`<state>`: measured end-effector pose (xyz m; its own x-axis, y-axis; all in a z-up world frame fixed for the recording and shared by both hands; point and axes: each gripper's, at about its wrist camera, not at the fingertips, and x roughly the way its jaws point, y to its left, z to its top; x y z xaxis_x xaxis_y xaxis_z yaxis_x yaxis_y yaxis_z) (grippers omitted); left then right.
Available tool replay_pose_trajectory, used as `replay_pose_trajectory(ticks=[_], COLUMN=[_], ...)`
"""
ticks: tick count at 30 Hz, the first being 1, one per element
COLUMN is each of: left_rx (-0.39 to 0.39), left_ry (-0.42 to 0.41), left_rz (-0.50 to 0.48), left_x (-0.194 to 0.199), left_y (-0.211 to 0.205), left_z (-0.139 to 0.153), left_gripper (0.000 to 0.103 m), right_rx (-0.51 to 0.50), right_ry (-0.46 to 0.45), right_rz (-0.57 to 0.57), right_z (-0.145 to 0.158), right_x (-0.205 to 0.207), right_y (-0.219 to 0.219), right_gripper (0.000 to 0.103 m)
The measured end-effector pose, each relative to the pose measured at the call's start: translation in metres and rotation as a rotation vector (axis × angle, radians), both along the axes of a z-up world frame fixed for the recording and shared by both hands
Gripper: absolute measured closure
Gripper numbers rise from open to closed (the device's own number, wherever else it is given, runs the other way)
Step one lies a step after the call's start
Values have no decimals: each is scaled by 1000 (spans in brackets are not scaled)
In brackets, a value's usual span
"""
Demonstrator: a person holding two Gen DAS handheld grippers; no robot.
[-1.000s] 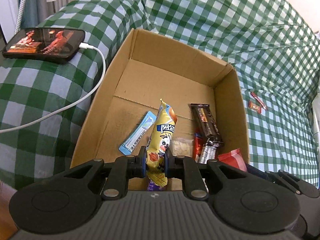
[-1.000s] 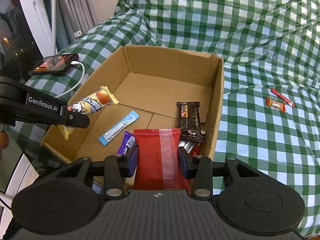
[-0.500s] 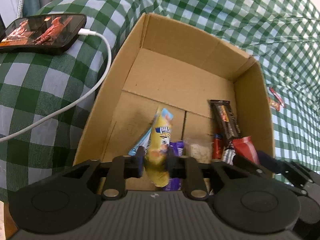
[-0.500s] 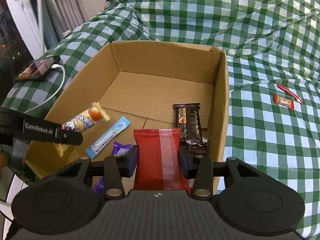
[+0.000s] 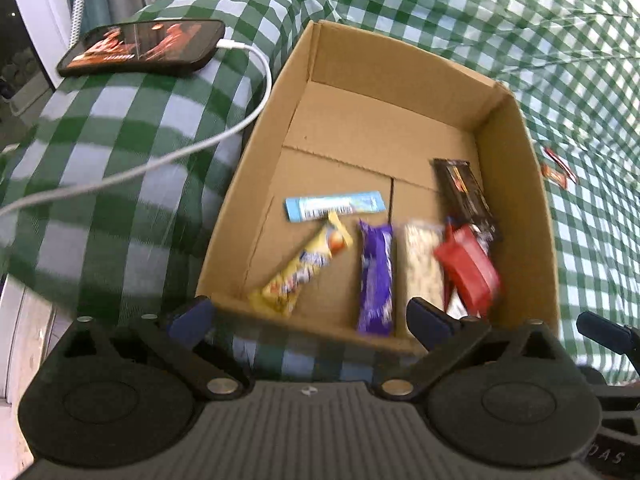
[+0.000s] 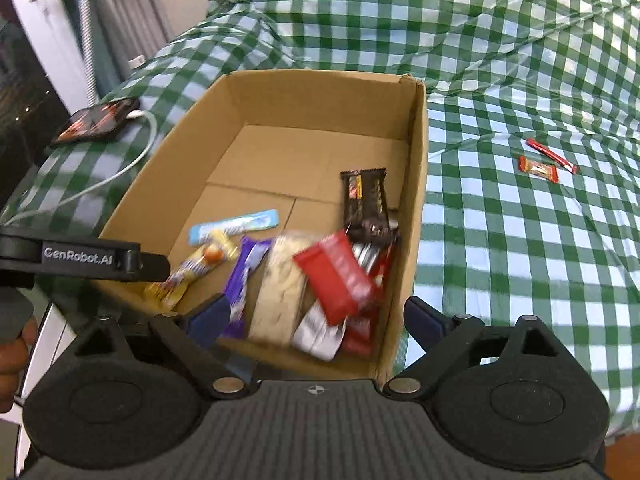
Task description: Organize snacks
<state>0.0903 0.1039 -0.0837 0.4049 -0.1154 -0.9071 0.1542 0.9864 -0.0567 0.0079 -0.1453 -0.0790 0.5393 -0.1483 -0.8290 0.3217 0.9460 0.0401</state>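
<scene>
An open cardboard box stands on the green checked cloth. My left gripper hovers over its near edge, jaws opening wide with nothing between the pads. The yellow snack pack lies loose on the box floor just beyond it. My right gripper is also opening, empty, above the box. The red pack is blurred and free over a pile of wrappers at the box's right side. A purple bar, a blue stick, a pale pack and a dark bar lie inside.
Two small red candies lie on the cloth to the right of the box. A phone with a white cable rests on the raised cloth at the left. A person's hand shows at the left edge.
Both grippers went from shut to wide open. The yellow pack dropped from the left gripper onto the box floor; the red pack left the right gripper and tumbled onto the wrappers.
</scene>
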Motion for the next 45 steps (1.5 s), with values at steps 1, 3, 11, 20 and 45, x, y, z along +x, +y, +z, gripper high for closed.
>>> replay_pose_trajectory(ticks=[1,3,11,20,45], left_rx=[-8,-17,-26,-32,26], left_ry=[-1,-10,-106,-166,-251], left_rz=[-3,-12,-27,-47,-93], left_x=[-8,-22,-70,-106,-140], left_y=[1,4,7,3,-27], left_z=[3,10,41,62,84], left_gripper=[0,0,0,0,0], right_rx=[-6,-19,-68,-89,-62], right_ry=[-3,-10,-89,-157,-260], right_rz=[3,5,39,17,-38], right_z=[3,9,37,55,69], right_x=[-5,-15,-52,-89,-135], right_y=[4,12,40,51,43], right_gripper=[8,8,6,6,4])
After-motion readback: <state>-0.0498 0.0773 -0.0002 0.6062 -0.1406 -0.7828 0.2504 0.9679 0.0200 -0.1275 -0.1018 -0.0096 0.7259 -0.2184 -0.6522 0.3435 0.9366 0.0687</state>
